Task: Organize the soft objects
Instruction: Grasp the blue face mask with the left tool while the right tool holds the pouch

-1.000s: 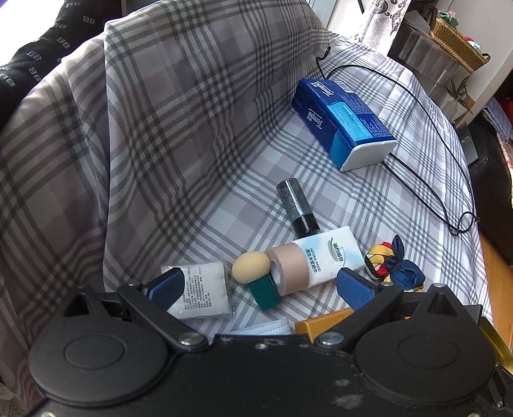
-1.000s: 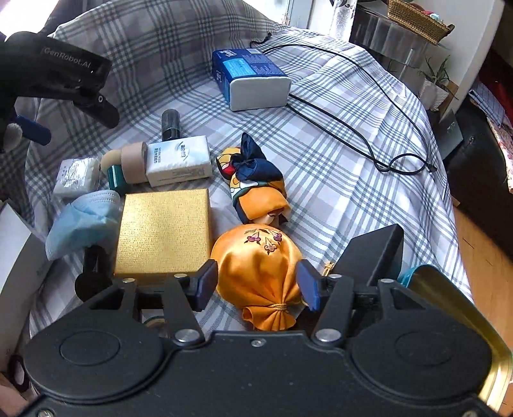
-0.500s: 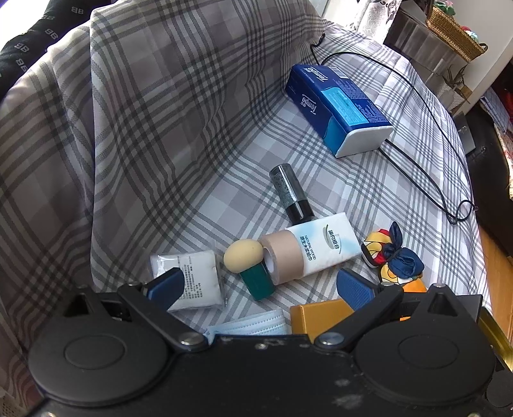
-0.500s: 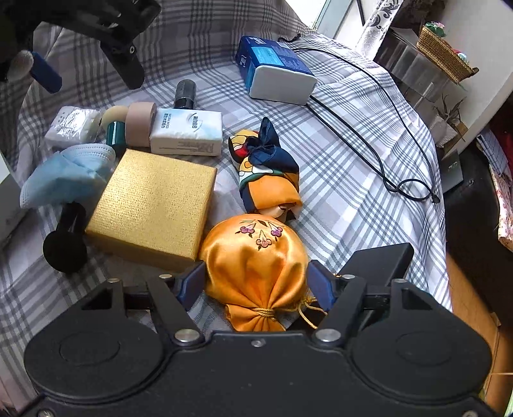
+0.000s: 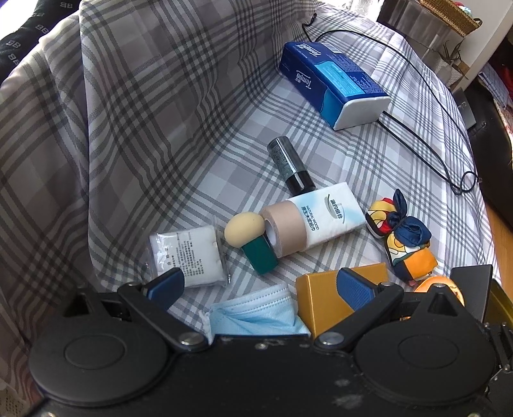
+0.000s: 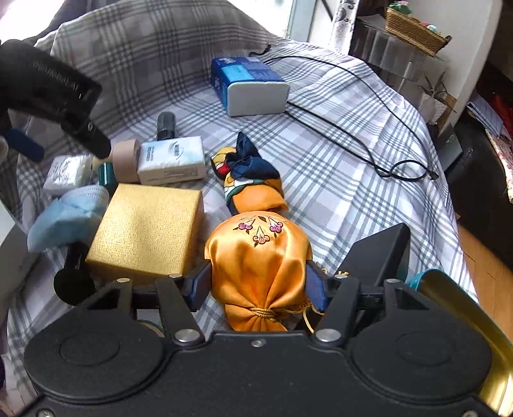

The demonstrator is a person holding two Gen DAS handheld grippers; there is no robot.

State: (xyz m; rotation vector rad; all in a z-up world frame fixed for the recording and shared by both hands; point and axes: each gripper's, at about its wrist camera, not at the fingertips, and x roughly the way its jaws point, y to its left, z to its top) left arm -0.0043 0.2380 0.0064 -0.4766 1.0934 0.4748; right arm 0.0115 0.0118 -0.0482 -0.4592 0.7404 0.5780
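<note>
Both of our tongs hang over a bed spread with a grey plaid sheet (image 6: 336,179): our right gripper (image 6: 258,284) has just been closing, and its blue pads now press both flanks of an orange satin pouch (image 6: 258,256) embroidered with small pink flowers and tied with gold cord at the near end. We see the pouch lying on the sheet between a gold box (image 6: 147,231) on its left and a black wedge-shaped object (image 6: 381,253) on its right, with a knotted navy-and-orange scarf bundle (image 6: 250,179) just beyond it. Our left gripper (image 5: 259,285) stands spread wide with nothing between its pads, above a blue face mask (image 5: 256,311) and the near corner of the gold box. Past it we find a white sealed packet (image 5: 186,253), a beige sponge on a green base (image 5: 250,237), a roll of tan tape (image 5: 285,227) touching a white tissue pack (image 5: 330,211), and a dark cylindrical tube (image 5: 288,163) lying beside that pack. A blue tissue box (image 5: 333,83) sits farther back, a black cable (image 5: 426,112) looping past it across the sheet. At the right edge of our right wrist view a gold metal tin (image 6: 474,324) shows its rim, and a wicker basket (image 6: 413,29) rests on a shelf in the background.
</note>
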